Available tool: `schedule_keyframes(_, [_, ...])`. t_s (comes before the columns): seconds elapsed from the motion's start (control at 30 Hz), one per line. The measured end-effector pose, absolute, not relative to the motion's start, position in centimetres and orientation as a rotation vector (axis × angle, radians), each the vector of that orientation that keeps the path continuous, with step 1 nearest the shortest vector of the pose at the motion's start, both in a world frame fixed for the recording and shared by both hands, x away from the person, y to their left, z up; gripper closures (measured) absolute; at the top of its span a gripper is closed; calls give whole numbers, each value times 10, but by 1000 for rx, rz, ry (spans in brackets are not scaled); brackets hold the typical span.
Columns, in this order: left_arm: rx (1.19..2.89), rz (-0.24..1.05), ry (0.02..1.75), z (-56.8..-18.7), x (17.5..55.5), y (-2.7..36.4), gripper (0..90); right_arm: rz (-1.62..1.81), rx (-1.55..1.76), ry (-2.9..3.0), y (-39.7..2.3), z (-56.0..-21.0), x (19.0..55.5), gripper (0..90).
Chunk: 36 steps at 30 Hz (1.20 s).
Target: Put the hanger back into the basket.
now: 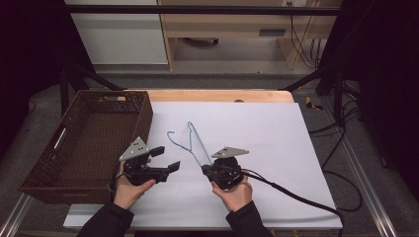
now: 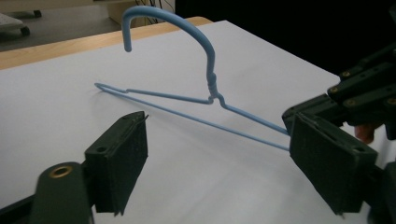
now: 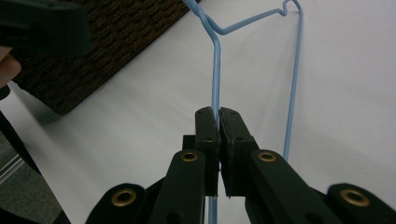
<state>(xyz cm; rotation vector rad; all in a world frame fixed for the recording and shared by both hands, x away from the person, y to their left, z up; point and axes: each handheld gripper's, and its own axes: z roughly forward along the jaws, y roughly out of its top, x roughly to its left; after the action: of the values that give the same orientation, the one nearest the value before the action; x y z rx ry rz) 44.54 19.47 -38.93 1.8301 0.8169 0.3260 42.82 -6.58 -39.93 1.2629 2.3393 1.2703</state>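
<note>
Blue wire hanger lies tilted over the white bench sheet, pinched by the right gripper; left gripper, jaws wide and empty, should close squarely on the far wire.

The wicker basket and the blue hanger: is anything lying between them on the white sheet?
Only the left gripper, open, held over bare white sheet between the basket and the hanger, in the high view.

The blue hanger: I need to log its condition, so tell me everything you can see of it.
The blue hanger is thin coated wire, with a curved hook, a twisted neck and a triangular frame. One end is clamped in the shut right gripper, which holds a wire of the frame above the white sheet. The hook stands upward. The left gripper is open beside it, not touching.
</note>
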Motion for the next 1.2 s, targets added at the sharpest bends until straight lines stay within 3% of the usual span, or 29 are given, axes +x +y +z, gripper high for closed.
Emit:
schedule_keyframes(0.17, [1831, 302, 808, -394, 454, 184, 296, 1273, 1264, 2340, -68, -401, 428, 877])
schedule_keyframes(0.77, [1849, 309, 782, -404, 463, 170, 830, 1266, 1245, 2365, -66, -409, 424, 876])
schedule_keyframes(1.2, [1881, 349, 753, -404, 456, 161, 851, 1221, 1217, 2404, -65, -415, 422, 841])
